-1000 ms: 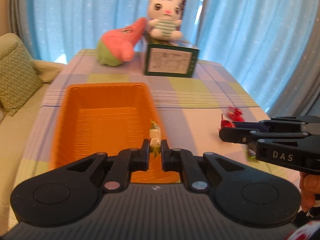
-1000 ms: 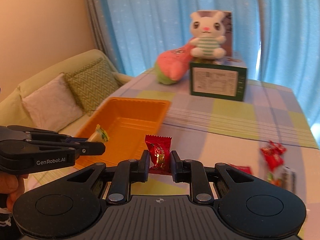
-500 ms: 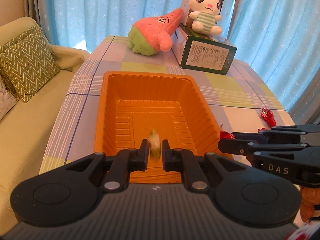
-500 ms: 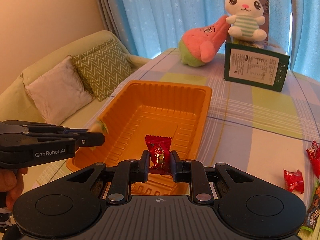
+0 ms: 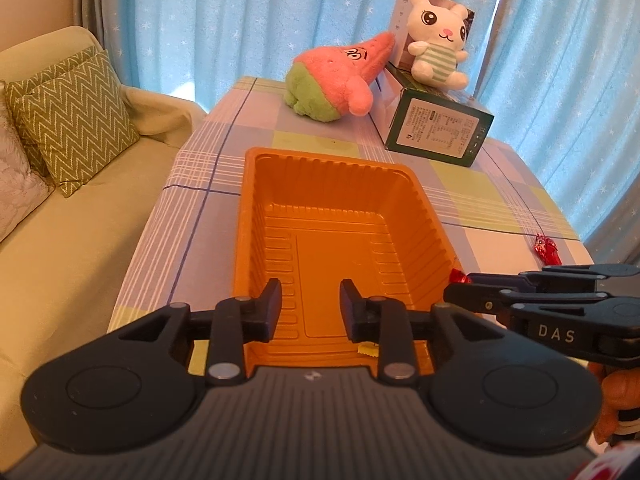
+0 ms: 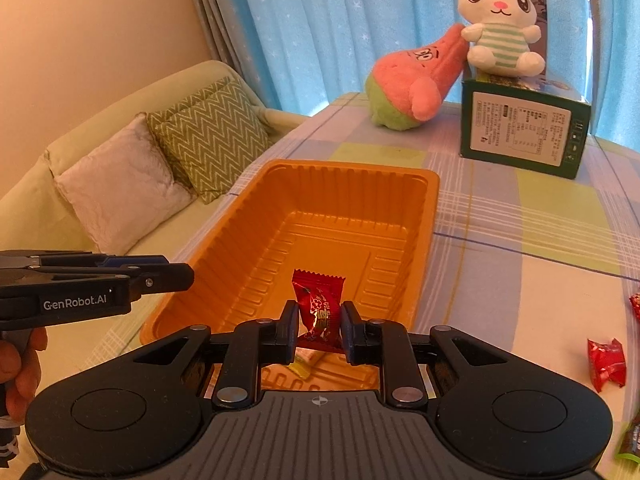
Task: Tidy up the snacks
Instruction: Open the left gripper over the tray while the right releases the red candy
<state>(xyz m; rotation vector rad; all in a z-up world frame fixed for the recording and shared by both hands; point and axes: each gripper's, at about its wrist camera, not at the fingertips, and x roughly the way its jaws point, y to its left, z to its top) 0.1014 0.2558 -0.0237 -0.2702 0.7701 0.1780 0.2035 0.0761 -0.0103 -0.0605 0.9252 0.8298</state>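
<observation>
table with a checked cloth carries an orange tray. left gripper hangs over the tray's near end, its jaws just opening, spread with nothing between them; a yellow-green candy lies on the tray floor beneath. right gripper pinches a red candy above the tray. more red candies lie on the cloth, right.

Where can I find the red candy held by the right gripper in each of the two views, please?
Left wrist view: only a small red tip of the red candy shows at the right, at the end of the right gripper's fingers, beside the orange tray's right rim.
Right wrist view: red candy at lower centre, between the fingers, over the tray's near end.
Shared landmark: the white rabbit plush on the green box.
</observation>
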